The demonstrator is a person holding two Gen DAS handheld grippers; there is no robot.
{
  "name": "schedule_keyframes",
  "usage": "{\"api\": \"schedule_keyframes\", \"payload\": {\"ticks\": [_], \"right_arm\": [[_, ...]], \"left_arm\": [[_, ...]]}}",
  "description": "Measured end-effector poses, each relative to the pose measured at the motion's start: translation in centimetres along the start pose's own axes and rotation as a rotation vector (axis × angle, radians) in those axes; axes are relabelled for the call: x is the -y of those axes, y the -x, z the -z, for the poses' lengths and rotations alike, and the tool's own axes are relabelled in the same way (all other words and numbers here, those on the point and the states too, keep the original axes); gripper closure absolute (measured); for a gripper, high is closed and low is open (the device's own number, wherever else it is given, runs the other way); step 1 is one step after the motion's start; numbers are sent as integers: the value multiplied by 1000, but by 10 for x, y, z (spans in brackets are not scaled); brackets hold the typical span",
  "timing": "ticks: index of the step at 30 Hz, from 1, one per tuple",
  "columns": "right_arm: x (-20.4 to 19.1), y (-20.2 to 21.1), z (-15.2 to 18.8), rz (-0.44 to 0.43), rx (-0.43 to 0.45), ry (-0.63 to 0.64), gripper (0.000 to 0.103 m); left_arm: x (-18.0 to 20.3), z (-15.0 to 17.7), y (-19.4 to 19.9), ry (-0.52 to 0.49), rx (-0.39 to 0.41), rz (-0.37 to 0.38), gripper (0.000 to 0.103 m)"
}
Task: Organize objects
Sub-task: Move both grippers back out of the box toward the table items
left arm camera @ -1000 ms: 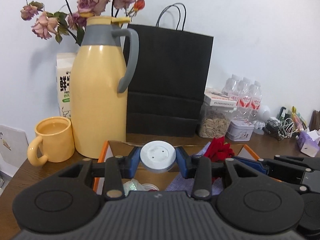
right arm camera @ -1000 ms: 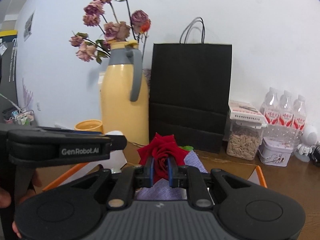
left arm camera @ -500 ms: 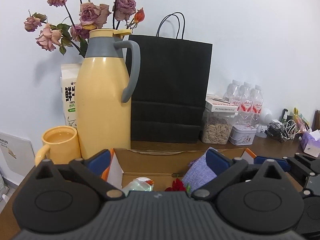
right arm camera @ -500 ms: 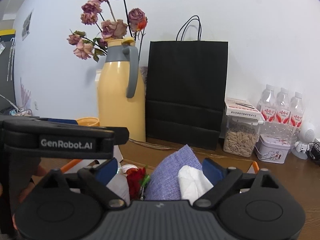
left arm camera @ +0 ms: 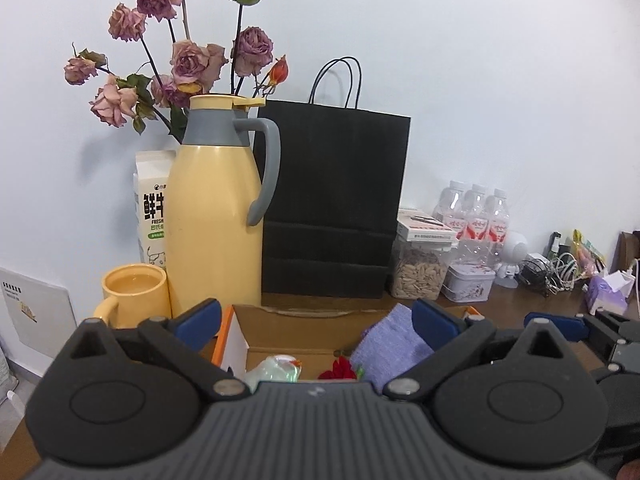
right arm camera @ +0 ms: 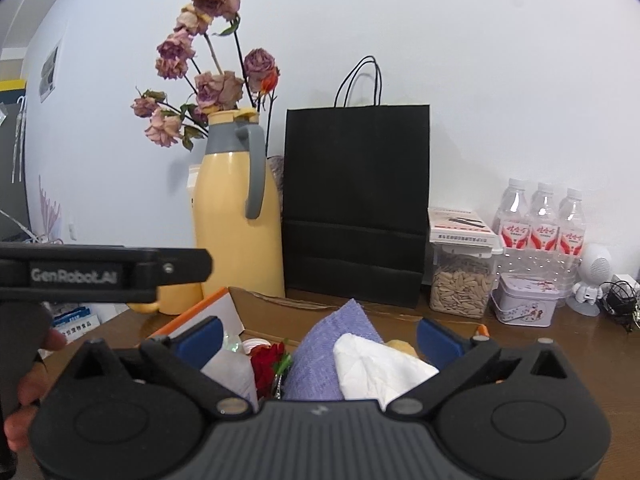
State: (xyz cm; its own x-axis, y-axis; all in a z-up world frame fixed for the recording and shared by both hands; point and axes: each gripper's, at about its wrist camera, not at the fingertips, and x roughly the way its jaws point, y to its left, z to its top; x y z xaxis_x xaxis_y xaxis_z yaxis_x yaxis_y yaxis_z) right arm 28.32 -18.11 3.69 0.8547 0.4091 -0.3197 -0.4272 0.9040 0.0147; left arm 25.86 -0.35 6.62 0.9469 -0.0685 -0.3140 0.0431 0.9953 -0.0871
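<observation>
An open cardboard box (left arm camera: pixel 240 340) (right arm camera: pixel 276 312) with orange edges sits on the brown table in front of both grippers. Inside it lie a red rose (left arm camera: pixel 340 370) (right arm camera: pixel 267 360), a purple cloth (left arm camera: pixel 390 346) (right arm camera: pixel 332 344), a white tissue (right arm camera: pixel 376 366) and a clear plastic item (left arm camera: pixel 276 367). My left gripper (left arm camera: pixel 316 320) hangs open above the box's near side with nothing between its fingers. My right gripper (right arm camera: pixel 316 336) is to its right, its jaws opening wide; the box's contents show between them, and the pads touch nothing.
Behind the box stand a yellow thermos jug (left arm camera: pixel 216 220), a yellow mug (left arm camera: pixel 132 296), a milk carton (left arm camera: pixel 152 204), a black paper bag (left arm camera: pixel 332 208), a seed jar (right arm camera: pixel 460 284), a tin (right arm camera: pixel 524 304) and water bottles (right arm camera: pixel 544 224). A hand (right arm camera: pixel 28 400) holds the left gripper.
The left gripper let go of a white round lid and the right let go of the red rose. Both opened wide and drew back from the box.
</observation>
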Motion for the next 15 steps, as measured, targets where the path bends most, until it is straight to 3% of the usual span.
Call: {"api": "schedule_keyframes", "payload": {"ticks": [15], "right_arm": [[12, 82, 13, 37, 2, -27, 0]], "left_arm": [[2, 18, 63, -17, -69, -9, 0]]}}
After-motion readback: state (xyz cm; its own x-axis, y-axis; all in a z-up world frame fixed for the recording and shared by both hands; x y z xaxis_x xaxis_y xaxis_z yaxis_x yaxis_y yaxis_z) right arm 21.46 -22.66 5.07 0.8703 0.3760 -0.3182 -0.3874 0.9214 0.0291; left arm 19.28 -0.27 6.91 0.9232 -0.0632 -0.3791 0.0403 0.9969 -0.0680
